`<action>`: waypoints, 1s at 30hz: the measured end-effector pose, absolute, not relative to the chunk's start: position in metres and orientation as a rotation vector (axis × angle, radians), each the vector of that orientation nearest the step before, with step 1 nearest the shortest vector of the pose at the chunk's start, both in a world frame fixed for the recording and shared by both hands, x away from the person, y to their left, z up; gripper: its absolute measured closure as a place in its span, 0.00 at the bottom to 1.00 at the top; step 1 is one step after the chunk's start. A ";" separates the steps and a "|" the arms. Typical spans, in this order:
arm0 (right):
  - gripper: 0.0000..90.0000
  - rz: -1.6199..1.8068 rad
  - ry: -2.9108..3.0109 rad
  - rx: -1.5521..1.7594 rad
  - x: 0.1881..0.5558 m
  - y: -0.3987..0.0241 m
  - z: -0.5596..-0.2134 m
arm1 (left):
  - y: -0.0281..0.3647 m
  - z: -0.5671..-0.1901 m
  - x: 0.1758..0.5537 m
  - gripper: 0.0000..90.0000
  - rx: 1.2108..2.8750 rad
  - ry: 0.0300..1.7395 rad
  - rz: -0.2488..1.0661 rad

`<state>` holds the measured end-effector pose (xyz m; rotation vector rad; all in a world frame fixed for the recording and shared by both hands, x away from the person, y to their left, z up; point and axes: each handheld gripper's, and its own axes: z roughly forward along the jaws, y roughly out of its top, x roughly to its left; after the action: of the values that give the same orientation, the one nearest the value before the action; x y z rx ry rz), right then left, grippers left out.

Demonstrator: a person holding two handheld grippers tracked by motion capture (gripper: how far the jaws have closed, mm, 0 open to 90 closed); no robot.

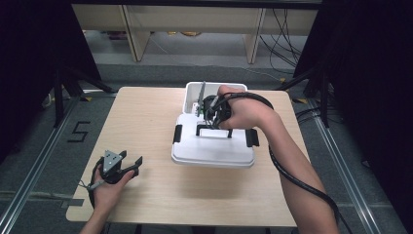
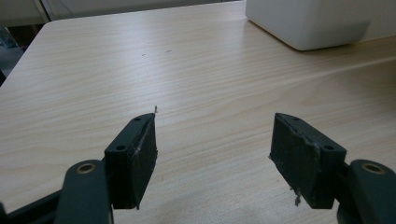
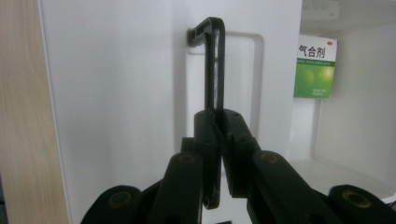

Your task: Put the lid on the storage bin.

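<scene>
At the centre of the high view, the right gripper [image 1: 210,117] pinches the black handle [image 3: 215,65] of the white lid [image 1: 214,148], which lies shifted across the white box [image 1: 191,95]. The left gripper [image 1: 130,165] rests at lower left on the table [image 1: 146,122], jaws spread and holding nothing.

Your bench [image 1: 146,126] is pale wood-grain laminate, smooth with a soft sheen. The box [image 1: 192,92] and its lid [image 1: 214,151] look like white moulded plastic, smooth and slightly glossy. The lid's handle [image 3: 215,60] is black plastic, matt. The carton [image 3: 315,65] inside the box is printed card, green and white, lightly glossy. Your left claw [image 2: 215,154] has matt black plastic arms with brass-coloured pivot bushes; its pads [image 2: 303,158] are dark rubbery foam, rough and frayed at the edges.
</scene>
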<state>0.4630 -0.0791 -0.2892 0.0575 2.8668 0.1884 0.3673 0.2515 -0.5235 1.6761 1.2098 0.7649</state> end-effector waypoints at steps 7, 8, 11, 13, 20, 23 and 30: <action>0.95 0.178 2.871 0.128 0.453 -0.082 -0.282 | 0.251 -0.524 0.367 0.34 1.674 1.209 0.766; 0.95 0.188 2.867 0.107 0.454 -0.082 -0.281 | 0.251 -0.524 0.367 0.34 1.675 1.210 0.765; 0.95 0.215 2.845 0.010 0.460 -0.085 -0.276 | 0.251 -0.524 0.367 0.34 1.675 1.209 0.765; 0.95 0.200 2.853 0.065 0.457 -0.086 -0.276 | 0.251 -0.524 0.367 0.34 1.674 1.210 0.764; 0.95 0.212 2.823 0.082 0.463 -0.086 -0.273 | 0.252 -0.524 0.367 0.34 1.670 1.209 0.761; 0.95 0.201 2.813 0.070 0.468 -0.086 -0.272 | 0.252 -0.524 0.367 0.34 1.666 1.210 0.760; 0.95 0.165 2.795 0.041 0.479 -0.087 -0.268 | 0.252 -0.524 0.367 0.34 1.668 1.209 0.761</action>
<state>0.4786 -0.0870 -0.2678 0.0408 2.7946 0.1652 0.3672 0.2523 -0.5235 1.6680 1.2093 0.7613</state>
